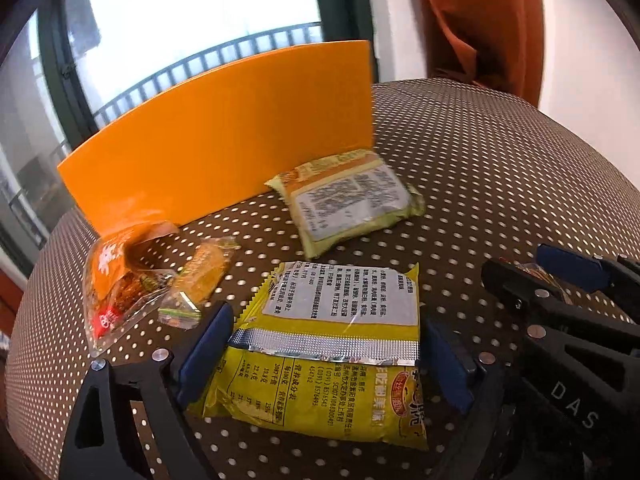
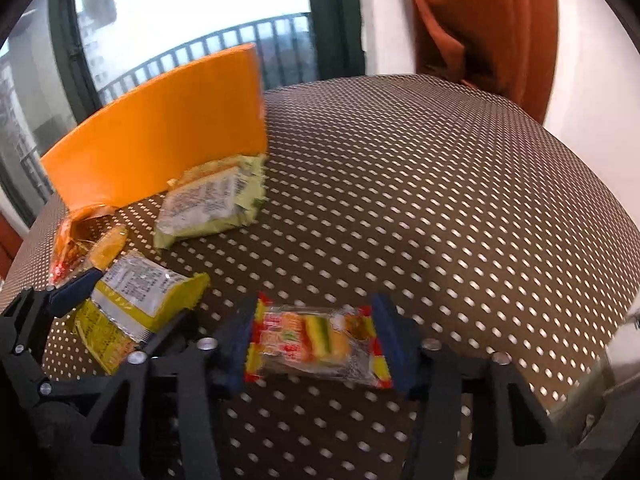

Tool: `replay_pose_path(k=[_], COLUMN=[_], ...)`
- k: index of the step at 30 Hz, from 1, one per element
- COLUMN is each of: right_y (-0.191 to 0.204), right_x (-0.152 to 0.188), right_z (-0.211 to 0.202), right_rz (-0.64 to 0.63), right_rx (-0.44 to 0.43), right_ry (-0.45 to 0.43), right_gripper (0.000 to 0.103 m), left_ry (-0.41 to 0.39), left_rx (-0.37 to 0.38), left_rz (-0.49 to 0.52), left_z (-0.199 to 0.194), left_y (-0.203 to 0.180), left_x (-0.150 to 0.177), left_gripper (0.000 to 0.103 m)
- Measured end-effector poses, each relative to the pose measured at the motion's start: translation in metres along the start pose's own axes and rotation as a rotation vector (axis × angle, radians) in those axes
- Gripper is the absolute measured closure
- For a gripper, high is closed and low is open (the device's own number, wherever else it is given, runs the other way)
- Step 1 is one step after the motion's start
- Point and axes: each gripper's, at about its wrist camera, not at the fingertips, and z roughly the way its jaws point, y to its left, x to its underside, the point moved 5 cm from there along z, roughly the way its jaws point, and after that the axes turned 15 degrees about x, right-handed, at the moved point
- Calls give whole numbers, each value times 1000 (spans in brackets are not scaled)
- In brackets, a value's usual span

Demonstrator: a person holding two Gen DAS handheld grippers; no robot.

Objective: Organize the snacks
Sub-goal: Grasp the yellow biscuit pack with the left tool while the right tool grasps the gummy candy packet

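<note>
My left gripper (image 1: 324,356) is shut on a yellow snack bag (image 1: 332,344), its blue pads pressed on both sides of the bag; it also shows in the right wrist view (image 2: 136,308). My right gripper (image 2: 316,344) is shut on a small clear snack packet with red and yellow edges (image 2: 316,344), just above the table. A pale green snack bag (image 1: 352,204) lies beside the orange box (image 1: 224,144). An orange-and-clear packet (image 1: 120,280) and a small clear packet (image 1: 200,280) lie at the left.
The table has a brown cloth with white dots (image 2: 440,200). The orange box (image 2: 160,140) stands at the back left by a window with a railing. An orange curtain (image 2: 480,20) hangs at the back right.
</note>
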Motion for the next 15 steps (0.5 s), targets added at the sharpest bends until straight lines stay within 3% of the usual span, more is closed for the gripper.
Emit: replay_pose_path(k=[5,12,15], right_y=[20,53,59], right_x=[-10,-20,-23], right_z=[6,10,12], right_rz=[-35,-107,-104], right_rx=[-39,-97,-112], right_ry=[-19,-47,-45], right_gripper=[53,53,53], left_ry=[6,17,7], left_rx=[-17,-9,-9], left_rz=[-75,-71,-77], left_z=[3,6,6], left_y=[20,20,24], left_x=[0,-3,-4], left_gripper=[3,0,12])
